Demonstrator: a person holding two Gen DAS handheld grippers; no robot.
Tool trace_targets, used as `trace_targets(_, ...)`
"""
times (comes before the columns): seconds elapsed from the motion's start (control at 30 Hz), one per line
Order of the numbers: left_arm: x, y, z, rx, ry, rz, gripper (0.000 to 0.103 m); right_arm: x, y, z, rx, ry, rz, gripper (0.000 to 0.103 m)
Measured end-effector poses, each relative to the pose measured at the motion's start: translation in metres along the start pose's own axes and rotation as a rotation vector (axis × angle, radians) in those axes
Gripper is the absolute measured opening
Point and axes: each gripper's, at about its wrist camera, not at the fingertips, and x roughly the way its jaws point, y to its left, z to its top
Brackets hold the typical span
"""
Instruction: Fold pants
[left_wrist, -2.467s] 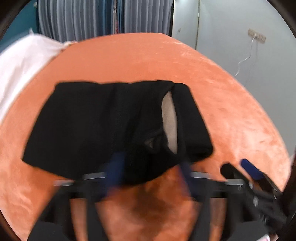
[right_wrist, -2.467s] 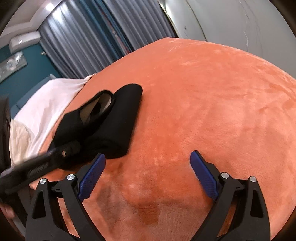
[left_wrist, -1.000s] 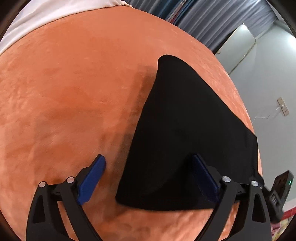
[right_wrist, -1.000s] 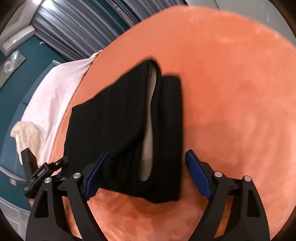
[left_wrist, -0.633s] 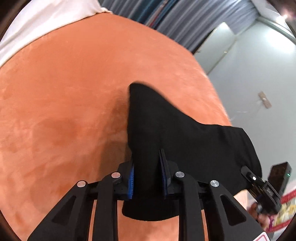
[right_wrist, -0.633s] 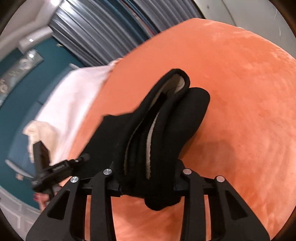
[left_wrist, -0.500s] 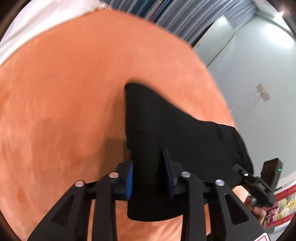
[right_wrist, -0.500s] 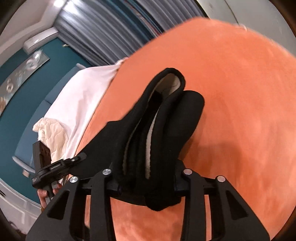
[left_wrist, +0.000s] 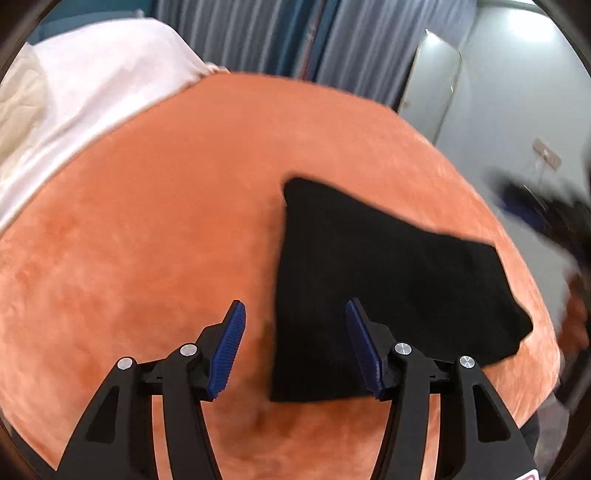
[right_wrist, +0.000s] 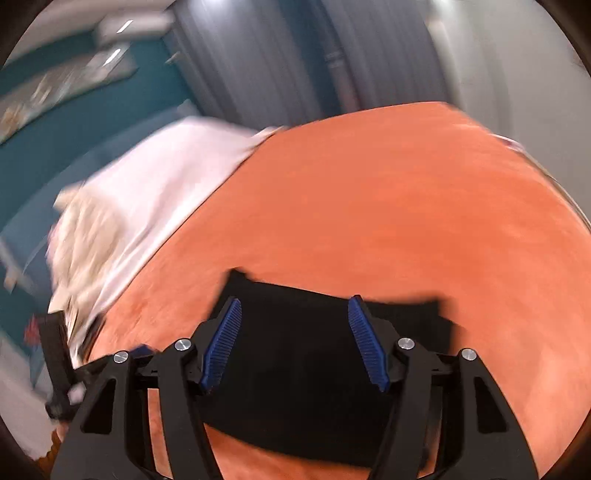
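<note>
Pants (left_wrist: 388, 280) black, folded flat on orange blanket (left_wrist: 155, 236), left tongs (left_wrist: 295, 347) spread apart above near edge, right tongs (right_wrist: 293, 341) likewise apart, gripping nothing

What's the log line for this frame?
left tool: open | right tool: open | black pants: folded, lying free on orange blanket

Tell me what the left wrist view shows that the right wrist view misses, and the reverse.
Only the left wrist view: a wall socket with its cable on the grey wall, and the blurred right gripper at the right edge.

Only the right wrist view: a teal wall and the right gripper with open jaws over the pants.

Both: the black folded pants flat on the orange blanket, white bedding, grey curtains. The left gripper is open too.
</note>
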Motion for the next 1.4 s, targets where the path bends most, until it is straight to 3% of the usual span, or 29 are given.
trace_targets(0.07, 0.013, 0.0, -0.009, -0.003, 0.065, -0.028, 0.055, 0.061, 0.022, 0.018, -0.069, 0.1, 0.021, 0.055)
trace_targets(0.23, 0.027, 0.012, -0.022, -0.037, 0.079, -0.022, 0.067, 0.155, 0.039, 0.011, -0.15, 0.278, 0.011, 0.054)
trace_targets(0.27, 0.03, 0.014, -0.022, -0.051, 0.081, -0.026, 0.07, 0.168, 0.046, 0.009, -0.186, 0.294, 0.003, 0.032)
trace_targets(0.3, 0.036, 0.011, -0.02, -0.068, 0.085, -0.033, 0.071, 0.184, 0.06, 0.011, -0.254, 0.308, -0.037, 0.016)
trace_targets(0.33, 0.038, 0.014, -0.019, -0.074, 0.085, -0.043, 0.073, 0.188, 0.065, 0.016, -0.282, 0.298, -0.058, 0.009)
trace_targets(0.43, 0.038, 0.017, -0.019, -0.054, 0.072, -0.036, 0.081, 0.192, 0.06, 0.028, -0.28, 0.237, -0.071, 0.005)
trace_targets(0.53, 0.04, 0.015, -0.017, -0.04, 0.071, -0.022, 0.084, 0.227, 0.046, 0.021, -0.254, 0.327, -0.167, 0.005)
trace_targets(0.67, 0.029, 0.016, -0.02, -0.035, 0.064, -0.01, 0.086, 0.152, 0.026, 0.05, -0.054, 0.11, -0.016, 0.006)
trace_targets(0.73, 0.033, 0.016, -0.022, -0.049, 0.066, -0.005, 0.086, 0.139, 0.035, 0.049, -0.058, 0.124, 0.083, 0.006)
trace_targets(0.8, 0.037, 0.01, -0.022, -0.058, 0.064, 0.008, 0.087, 0.142, 0.044, 0.034, -0.093, 0.21, 0.166, 0.006)
trace_targets(0.83, 0.037, 0.008, -0.021, -0.055, 0.062, 0.018, 0.087, 0.152, 0.047, 0.025, -0.125, 0.252, 0.169, 0.005)
trace_targets(0.87, 0.035, 0.007, -0.021, -0.052, 0.06, 0.03, 0.087, 0.167, 0.046, 0.015, -0.169, 0.283, 0.108, 0.002)
trace_targets(0.9, 0.033, 0.005, -0.02, -0.049, 0.055, 0.039, 0.087, 0.184, 0.034, 0.009, -0.212, 0.29, -0.022, 0.001)
trace_targets(0.93, 0.031, 0.003, -0.02, -0.047, 0.055, 0.044, 0.087, 0.189, 0.018, 0.009, -0.169, 0.283, -0.067, 0.0)
trace_targets(0.97, 0.029, 0.004, -0.021, -0.045, 0.055, 0.051, 0.086, 0.185, 0.004, 0.014, -0.067, 0.267, -0.039, 0.0)
trace_targets(1.03, 0.021, 0.001, -0.019, -0.027, 0.057, 0.068, 0.086, 0.142, -0.019, 0.025, 0.052, 0.151, -0.062, 0.006)
trace_targets(1.13, 0.008, 0.001, -0.018, -0.01, 0.03, 0.076, 0.086, 0.057, -0.049, 0.011, 0.037, 0.027, -0.117, 0.007)
trace_targets(1.23, -0.002, -0.001, -0.016, -0.007, 0.008, 0.089, 0.086, 0.001, -0.077, -0.024, 0.069, 0.01, -0.201, 0.01)
trace_targets(1.3, -0.008, -0.007, -0.014, -0.005, -0.006, 0.105, 0.086, -0.034, -0.101, -0.056, 0.105, 0.022, -0.295, 0.02)
trace_targets(1.33, -0.011, -0.011, -0.014, -0.001, -0.014, 0.107, 0.086, -0.044, -0.11, -0.068, 0.124, 0.033, -0.322, 0.02)
trace_targets(1.4, -0.011, -0.02, -0.007, 0.014, -0.024, 0.125, 0.086, -0.056, -0.118, -0.09, 0.18, 0.045, -0.323, 0.02)
